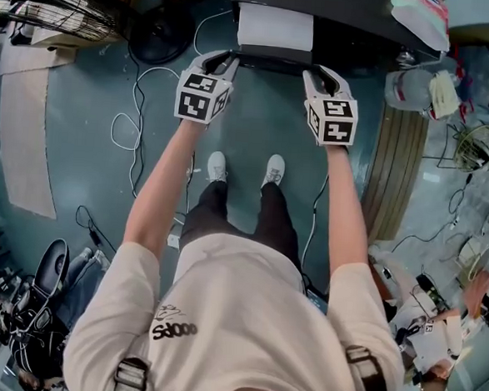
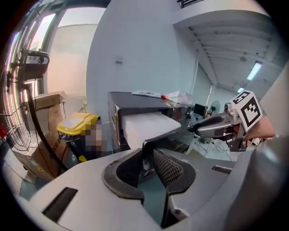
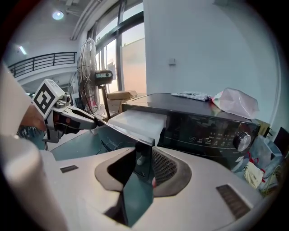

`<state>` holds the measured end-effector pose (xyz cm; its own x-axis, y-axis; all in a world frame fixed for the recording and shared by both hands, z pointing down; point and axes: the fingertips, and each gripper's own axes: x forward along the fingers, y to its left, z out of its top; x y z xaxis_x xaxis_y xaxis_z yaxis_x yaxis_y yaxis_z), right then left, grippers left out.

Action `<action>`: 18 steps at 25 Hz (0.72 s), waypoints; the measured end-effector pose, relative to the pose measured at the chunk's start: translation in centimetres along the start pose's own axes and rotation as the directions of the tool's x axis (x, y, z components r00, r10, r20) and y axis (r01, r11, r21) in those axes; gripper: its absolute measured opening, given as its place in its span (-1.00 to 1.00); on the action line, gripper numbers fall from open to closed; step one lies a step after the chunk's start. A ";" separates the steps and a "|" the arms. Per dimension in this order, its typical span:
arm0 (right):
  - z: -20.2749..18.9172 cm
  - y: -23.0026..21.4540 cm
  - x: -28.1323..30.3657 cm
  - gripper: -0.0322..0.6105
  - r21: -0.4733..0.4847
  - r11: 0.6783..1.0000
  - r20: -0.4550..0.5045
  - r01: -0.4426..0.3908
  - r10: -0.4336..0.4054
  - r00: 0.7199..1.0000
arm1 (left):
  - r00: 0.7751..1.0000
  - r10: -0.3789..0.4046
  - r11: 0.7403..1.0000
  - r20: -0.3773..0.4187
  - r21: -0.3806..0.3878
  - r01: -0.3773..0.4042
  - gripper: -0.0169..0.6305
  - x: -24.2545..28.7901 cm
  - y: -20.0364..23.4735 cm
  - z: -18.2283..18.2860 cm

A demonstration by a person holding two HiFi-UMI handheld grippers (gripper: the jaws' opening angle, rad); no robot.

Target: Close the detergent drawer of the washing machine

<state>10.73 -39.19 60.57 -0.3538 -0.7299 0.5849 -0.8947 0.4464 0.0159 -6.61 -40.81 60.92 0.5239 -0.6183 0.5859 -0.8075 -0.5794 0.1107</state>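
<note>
While detergent drawer (image 1: pixel 275 27) stood open top centre, left hand-held gripper (image 1: pixel 219 59) and right hand-held gripper (image 1: pixel 320 72) pinched thin front panel (image 1: pixel 270 62); seemed stiff, light.

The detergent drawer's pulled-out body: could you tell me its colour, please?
White; the detergent drawer shows best in the right gripper view.

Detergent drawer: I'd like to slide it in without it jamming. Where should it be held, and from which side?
Grip the thin dark front panel of the drawer at its two ends, coming from the front. It juts out as a wide lip the tongs can pinch, and a hold at each end should keep it square. The left gripper and right gripper sit there now.
</note>
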 end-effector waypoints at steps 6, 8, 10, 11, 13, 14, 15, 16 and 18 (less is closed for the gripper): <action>0.9 -0.5 0.9 -0.58 -0.015 1.000 0.025 0.001 -0.001 1.000 | 1.000 0.009 1.000 0.023 -0.020 -0.009 -0.69 0.7 0.9 0.8; 1.4 -0.9 1.3 -0.58 -0.008 1.000 0.037 0.013 -0.013 0.999 | 0.999 0.015 1.000 0.028 -0.023 -0.015 -0.70 1.1 1.2 1.2; 1.9 -1.3 1.7 -0.58 0.002 1.000 0.050 0.020 -0.020 0.999 | 0.999 0.025 0.999 0.033 -0.030 -0.024 -0.69 1.5 1.6 1.7; 2.2 -1.4 1.9 -0.58 0.007 1.000 0.056 0.021 -0.021 0.998 | 0.999 0.030 0.999 0.036 -0.034 -0.029 -0.70 1.7 1.8 1.9; 2.6 -1.6 2.5 -0.58 0.009 1.000 0.062 0.025 -0.026 0.998 | 0.998 0.041 0.998 0.042 -0.042 -0.039 -0.70 2.2 2.4 2.3; 2.8 -1.8 2.8 -0.58 0.008 1.000 0.064 0.028 -0.029 0.998 | 0.998 0.046 0.998 0.046 -0.046 -0.044 -0.70 2.4 2.6 2.5; 3.0 -1.9 3.1 -0.58 0.007 1.000 0.067 0.030 -0.031 0.997 | 0.997 0.052 0.997 0.049 -0.051 -0.049 -0.70 2.6 2.9 2.7; 3.1 -2.1 3.3 -0.58 0.005 0.999 0.070 0.032 -0.032 0.997 | 0.997 0.057 0.997 0.052 -0.057 -0.054 -0.69 2.8 3.1 2.8; 3.3 -2.4 3.7 -0.58 0.006 0.999 0.074 0.035 -0.035 0.997 | 0.996 0.063 0.996 0.056 -0.067 -0.060 -0.70 3.1 3.4 3.1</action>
<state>10.64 -44.67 60.05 -0.3417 -0.7813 0.5223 -0.9078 0.4181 0.0315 -6.90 -46.31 60.62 0.4859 -0.6823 0.5462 -0.8536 -0.5048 0.1287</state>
